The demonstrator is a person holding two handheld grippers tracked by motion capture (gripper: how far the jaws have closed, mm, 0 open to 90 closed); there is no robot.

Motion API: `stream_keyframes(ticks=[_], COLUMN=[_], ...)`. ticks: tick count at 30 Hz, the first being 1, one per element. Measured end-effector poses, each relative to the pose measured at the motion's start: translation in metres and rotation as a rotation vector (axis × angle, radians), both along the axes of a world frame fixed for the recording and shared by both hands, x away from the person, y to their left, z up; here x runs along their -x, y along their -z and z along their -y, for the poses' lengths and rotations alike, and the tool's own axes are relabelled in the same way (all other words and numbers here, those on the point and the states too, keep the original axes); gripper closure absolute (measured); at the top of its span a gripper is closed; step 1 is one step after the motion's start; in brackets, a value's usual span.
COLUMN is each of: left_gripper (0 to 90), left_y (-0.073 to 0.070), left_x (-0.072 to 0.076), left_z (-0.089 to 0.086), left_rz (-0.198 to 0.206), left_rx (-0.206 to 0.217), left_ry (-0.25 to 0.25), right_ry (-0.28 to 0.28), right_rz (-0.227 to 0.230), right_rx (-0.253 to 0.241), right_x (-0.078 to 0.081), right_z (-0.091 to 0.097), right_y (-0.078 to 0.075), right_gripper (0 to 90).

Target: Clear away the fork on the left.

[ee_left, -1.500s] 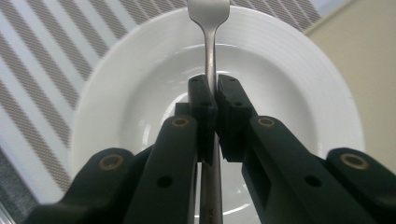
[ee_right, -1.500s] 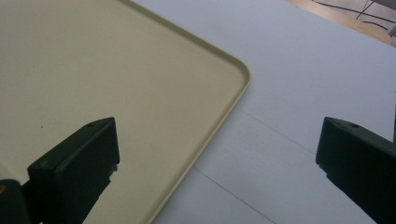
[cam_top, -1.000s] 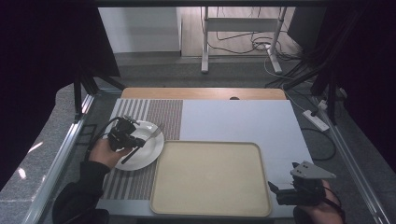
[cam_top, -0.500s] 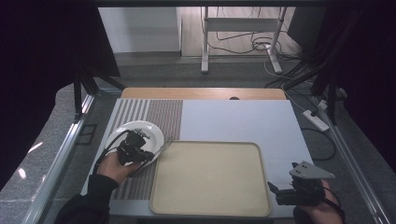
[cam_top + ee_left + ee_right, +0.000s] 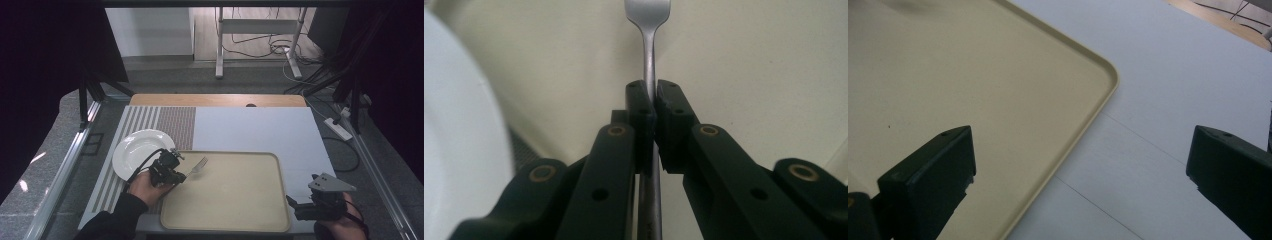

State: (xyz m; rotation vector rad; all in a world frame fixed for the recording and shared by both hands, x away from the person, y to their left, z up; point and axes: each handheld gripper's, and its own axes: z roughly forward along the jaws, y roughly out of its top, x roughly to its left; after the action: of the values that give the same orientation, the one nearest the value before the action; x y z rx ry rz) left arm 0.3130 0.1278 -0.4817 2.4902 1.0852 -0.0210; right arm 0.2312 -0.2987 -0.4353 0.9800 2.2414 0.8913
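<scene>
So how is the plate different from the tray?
The plate is round and white; the tray is beige and rectangular with rounded corners. The plate is smaller than the tray. The plate sits on the striped mat; the tray has the fork held over it. Both have raised rims.

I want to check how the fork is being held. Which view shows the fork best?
The left gripper view: the fork runs straight up between the left tool's shut jaws, handle clamped, tines cut off at the top edge. The high view shows the whole fork, small, over the beige tray, pointing away from the white plate.
</scene>
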Motion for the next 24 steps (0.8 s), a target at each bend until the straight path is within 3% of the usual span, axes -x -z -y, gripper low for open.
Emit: stream_keyframes(ticks=[9, 11, 13, 16, 18, 21, 24], left_gripper=[84.0, 82.4, 76.8, 81.9, 88.0, 88.6, 88.6], left_y=[0.018, 0.021, 0.014, 0.004, 0.004, 0.009, 0.014], left_x=[0.002, 0.001, -0.001, -0.003, -0.003, -0.005, -0.006], left_z=[0.027, 0.030, 0.029, 0.029, 0.034, 0.043, 0.052], left_rz=[-0.039, -0.024, 0.025, 0.057, 0.046, 0.012, 0.008], left_rx=[-0.064, -0.095, -0.076, -0.030, -0.018, -0.016, -0.042], left_ry=[0.060, 0.081, 0.089, 0.104, 0.131, 0.162, 0.182], right_ry=[-0.002, -0.002, -0.004, -0.002, -0.001, 0.000, 0.000], right_rz=[-0.001, -0.001, -0.003, -0.004, -0.007, -0.004, -0.004], right_rx=[0.008, 0.007, 0.007, 0.002, 0.001, 0.002, 0.002], right_x=[0.000, 0.000, 0.000, -0.001, -0.001, -0.001, -0.001], right_z=[0.000, 0.000, 0.000, 0.000, 0.000, 0.000, 0.000], right_y=[0.000, 0.000, 0.000, 0.000, 0.000, 0.000, 0.000], right_gripper=[0.2, 0.1, 0.1, 0.2, 0.1, 0.2, 0.1])
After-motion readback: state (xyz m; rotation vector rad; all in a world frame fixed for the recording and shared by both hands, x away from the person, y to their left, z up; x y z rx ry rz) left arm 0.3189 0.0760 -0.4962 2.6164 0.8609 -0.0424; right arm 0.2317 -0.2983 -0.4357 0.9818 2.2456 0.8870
